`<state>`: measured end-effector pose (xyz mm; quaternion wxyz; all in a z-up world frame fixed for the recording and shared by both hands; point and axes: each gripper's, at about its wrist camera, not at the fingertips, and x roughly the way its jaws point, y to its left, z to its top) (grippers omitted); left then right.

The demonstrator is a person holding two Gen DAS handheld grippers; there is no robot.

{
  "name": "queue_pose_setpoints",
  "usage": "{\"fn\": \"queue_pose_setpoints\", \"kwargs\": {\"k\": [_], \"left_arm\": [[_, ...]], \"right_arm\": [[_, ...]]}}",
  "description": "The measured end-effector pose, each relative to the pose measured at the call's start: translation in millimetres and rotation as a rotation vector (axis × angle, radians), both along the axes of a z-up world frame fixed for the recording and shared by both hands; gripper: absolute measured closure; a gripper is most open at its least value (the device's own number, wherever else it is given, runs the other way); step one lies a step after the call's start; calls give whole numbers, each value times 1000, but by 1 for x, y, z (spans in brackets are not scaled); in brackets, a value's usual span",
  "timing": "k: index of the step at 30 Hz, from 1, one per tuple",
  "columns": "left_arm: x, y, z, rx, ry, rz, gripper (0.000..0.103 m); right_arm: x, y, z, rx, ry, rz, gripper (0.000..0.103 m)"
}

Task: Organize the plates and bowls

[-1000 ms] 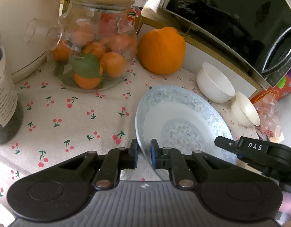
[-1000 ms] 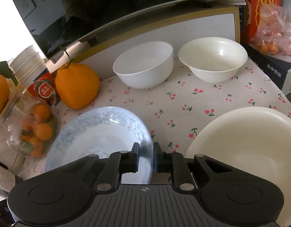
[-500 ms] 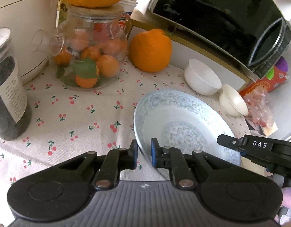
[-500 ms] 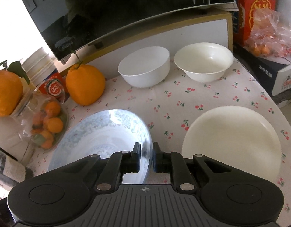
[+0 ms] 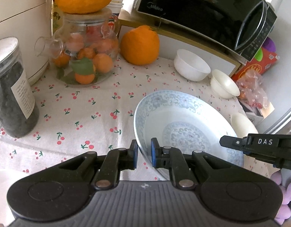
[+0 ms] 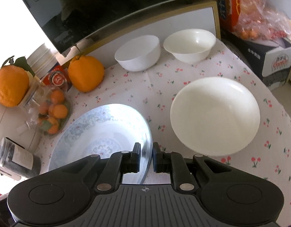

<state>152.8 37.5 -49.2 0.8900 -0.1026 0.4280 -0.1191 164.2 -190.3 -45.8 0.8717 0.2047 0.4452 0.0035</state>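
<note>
A blue-patterned plate (image 5: 183,124) is held above the cherry-print tablecloth by both grippers. My left gripper (image 5: 144,152) is shut on its left rim. My right gripper (image 6: 146,156) is shut on its right rim; the plate (image 6: 100,132) fills the lower left of the right wrist view. A plain white plate (image 6: 214,115) lies on the cloth to the right, apart from the blue one; its edge shows in the left wrist view (image 5: 243,123). Two white bowls (image 6: 138,53) (image 6: 190,44) stand side by side at the back, also in the left wrist view (image 5: 191,65) (image 5: 224,85).
A glass teapot of small oranges (image 5: 85,56) with a big orange on its lid, a dark jar (image 5: 11,90) and a loose orange (image 5: 139,45) stand at the left. A microwave (image 5: 202,13) sits on a shelf behind. A bag and boxes (image 6: 262,30) stand at the right.
Both grippers have risen and drawn back with the blue plate, so more of the table shows. The white plate now lies fully in view, farther from the right gripper.
</note>
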Motion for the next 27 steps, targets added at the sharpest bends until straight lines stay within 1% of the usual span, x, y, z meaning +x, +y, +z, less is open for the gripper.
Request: {"fn": "queue_pose_setpoints", "kwargs": {"k": [8,13,16,23,27], "left_arm": [[1,-3,-13,39,29,-11,91],[2,-5,-20,59,50,-18,90],[1,-6,-21,68,48,-23,90],[1,-8,-20,74,48,-22,89],[0,-13,-19,101,30,-35,89]], "right_arm": [[-4,9,-12,-63,57,21,89],[-4,9,-18,-57,75,16,89],[-3,6,-22,-37,90,2,89],[-3,6,-21,-35,93,-1,89],[-3,8,-20,-55,78,5,89]]}}
